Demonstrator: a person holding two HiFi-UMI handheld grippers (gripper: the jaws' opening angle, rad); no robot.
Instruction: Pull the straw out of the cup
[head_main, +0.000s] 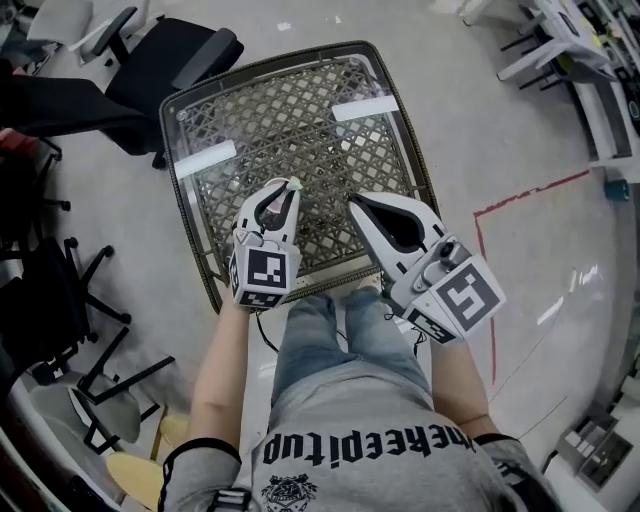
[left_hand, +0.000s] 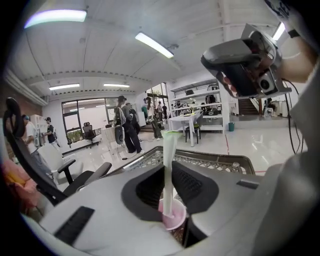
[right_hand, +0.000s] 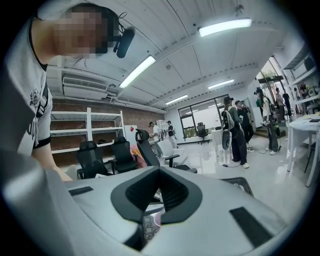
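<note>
A small pink cup (left_hand: 173, 216) sits between the jaws of my left gripper (left_hand: 168, 162), which is shut on it. A pale green straw (left_hand: 169, 170) stands upright in the cup, rising past the jaw tips. In the head view the left gripper (head_main: 284, 188) is held over the near part of the table, with the straw's tip (head_main: 295, 183) just showing. My right gripper (head_main: 353, 201) hangs beside it to the right, jaws together, with nothing seen between them. It also shows at the upper right of the left gripper view (left_hand: 245, 65).
A glass-topped wicker table (head_main: 190, 200) stands in front of the person's knees. Black office chairs (head_main: 170, 60) crowd the left side. Red tape (head_main: 520, 195) marks the floor at right. Several people stand far off in the room (left_hand: 127, 130).
</note>
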